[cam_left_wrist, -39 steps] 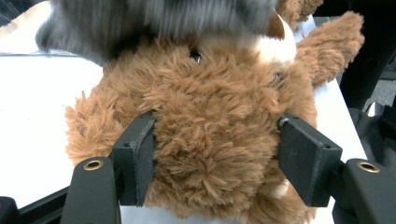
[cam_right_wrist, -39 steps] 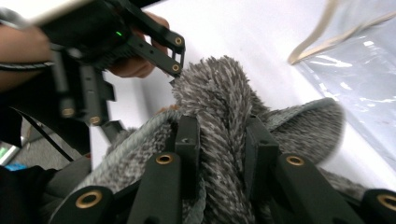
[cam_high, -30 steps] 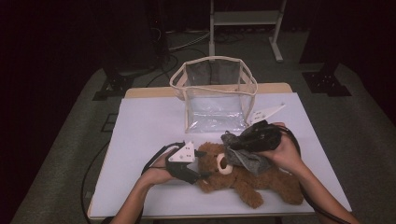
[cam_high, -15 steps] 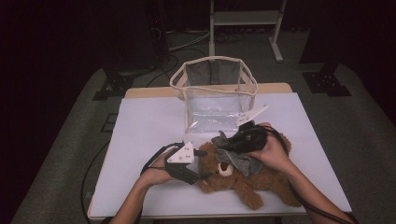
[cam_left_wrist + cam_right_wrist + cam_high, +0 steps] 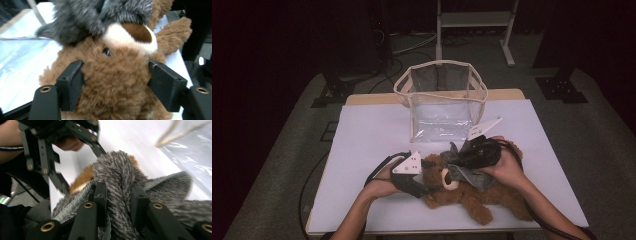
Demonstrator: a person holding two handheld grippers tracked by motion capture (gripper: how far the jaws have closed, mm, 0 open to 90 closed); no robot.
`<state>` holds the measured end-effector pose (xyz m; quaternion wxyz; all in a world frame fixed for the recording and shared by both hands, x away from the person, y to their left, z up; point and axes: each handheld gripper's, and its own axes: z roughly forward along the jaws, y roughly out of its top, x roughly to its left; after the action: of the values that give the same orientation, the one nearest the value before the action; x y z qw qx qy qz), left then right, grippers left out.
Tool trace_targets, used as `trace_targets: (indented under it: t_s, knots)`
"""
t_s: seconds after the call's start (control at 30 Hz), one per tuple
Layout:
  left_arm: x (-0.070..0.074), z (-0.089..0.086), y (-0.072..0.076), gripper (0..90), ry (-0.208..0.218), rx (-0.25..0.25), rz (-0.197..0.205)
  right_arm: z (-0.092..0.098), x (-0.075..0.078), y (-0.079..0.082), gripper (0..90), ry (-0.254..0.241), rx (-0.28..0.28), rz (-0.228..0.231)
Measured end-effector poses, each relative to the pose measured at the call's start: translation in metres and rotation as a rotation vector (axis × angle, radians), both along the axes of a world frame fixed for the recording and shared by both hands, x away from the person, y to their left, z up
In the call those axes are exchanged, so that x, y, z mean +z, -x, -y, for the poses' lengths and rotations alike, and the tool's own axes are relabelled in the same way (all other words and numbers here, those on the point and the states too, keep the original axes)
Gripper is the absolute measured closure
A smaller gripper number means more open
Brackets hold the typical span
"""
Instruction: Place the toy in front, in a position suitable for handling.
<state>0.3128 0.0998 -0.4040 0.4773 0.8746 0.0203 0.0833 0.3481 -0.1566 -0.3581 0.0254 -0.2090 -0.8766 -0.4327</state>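
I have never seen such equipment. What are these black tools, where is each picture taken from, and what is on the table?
A person holds a hand tool with two jaws in each hand. The high view looks down on the white table. Each other picture comes from a camera on one tool. A clear bag stands behind a brown teddy bear. The left gripper has the bear's head between its jaws, which have just been opening. The right gripper is shut on the grey cloth that lies over the bear.
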Motion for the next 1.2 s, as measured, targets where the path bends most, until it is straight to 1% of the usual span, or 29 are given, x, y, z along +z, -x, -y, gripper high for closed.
trace_targets:
  t_s: [0.03, 0.07, 0.13, 0.27, 0.4, 0.47, 0.53, 0.6, 0.67, 0.7, 0.77, 0.8, 0.83, 0.9, 0.97, 1.0, 1.07, 1.13, 1.2]
  knots:
    - [-0.001, 0.000, 0.001, 30.3, -0.002, -0.002, -0.002, -0.002, 0.000, 0.000, 70.8, -0.006, 0.005, -0.005]
    - [-0.002, 0.001, 0.001, 30.7, -0.010, -0.003, 0.006, -0.002, 0.001, -0.001, 70.8, -0.004, 0.007, -0.001]
    - [-0.003, 0.001, 0.002, 31.4, -0.024, -0.006, 0.018, 0.002, 0.004, -0.001, 70.8, -0.004, -0.001, 0.003]
    - [-0.002, 0.002, 0.003, 31.8, -0.026, -0.016, 0.020, 0.020, 0.011, 0.003, 70.8, -0.029, -0.025, 0.008]
    - [-0.002, 0.001, 0.002, 32.4, -0.022, -0.018, 0.008, 0.042, 0.017, 0.004, 70.8, -0.036, -0.073, 0.021]
    - [-0.001, 0.000, 0.001, 32.5, -0.016, -0.019, 0.001, 0.048, 0.017, 0.003, 70.8, -0.036, -0.091, 0.018]
    - [0.003, -0.002, 0.000, 32.5, 0.005, -0.006, -0.003, 0.045, 0.014, 0.003, 70.8, -0.028, -0.087, 0.018]
    - [0.008, -0.004, -0.001, 32.4, 0.026, 0.003, 0.000, 0.035, 0.007, 0.005, 70.8, -0.004, -0.064, 0.015]
    - [0.009, -0.004, -0.001, 32.4, 0.043, 0.007, -0.003, 0.023, 0.000, 0.009, 70.9, 0.012, -0.028, 0.002]
    - [0.008, -0.003, -0.001, 32.4, 0.037, 0.000, -0.006, 0.017, -0.004, 0.010, 70.9, 0.022, -0.011, -0.003]
    - [0.003, 0.001, 0.001, 32.4, 0.020, -0.016, -0.014, 0.011, -0.005, 0.011, 70.9, 0.017, 0.012, -0.010]
    - [0.002, 0.003, 0.001, 32.8, 0.033, -0.021, -0.027, 0.010, -0.003, 0.011, 70.8, 0.019, 0.010, 0.000]
    - [0.002, 0.003, 0.002, 33.0, 0.029, -0.024, -0.027, 0.010, -0.001, 0.010, 70.8, 0.012, 0.004, 0.000]
    - [0.003, 0.003, 0.004, 34.5, 0.008, -0.035, -0.017, 0.010, 0.001, 0.006, 70.8, -0.007, -0.004, -0.006]
    - [0.002, 0.004, 0.006, 34.3, 0.000, -0.049, -0.015, 0.007, 0.000, 0.001, 70.8, -0.016, -0.005, -0.006]
    - [0.002, 0.004, 0.007, 34.3, -0.004, -0.051, -0.013, 0.005, -0.001, 0.000, 70.8, -0.012, 0.000, -0.013]
    - [0.002, 0.003, 0.007, 34.3, -0.008, -0.056, -0.016, 0.000, -0.005, 0.001, 70.8, 0.004, 0.010, -0.012]
    - [0.002, 0.003, 0.006, 34.4, -0.005, -0.059, -0.016, 0.002, -0.003, 0.003, 70.8, 0.006, 0.012, -0.004]
    - [0.002, 0.003, 0.007, 34.4, -0.013, -0.063, -0.009, 0.009, 0.001, 0.004, 70.8, -0.006, 0.003, -0.002]
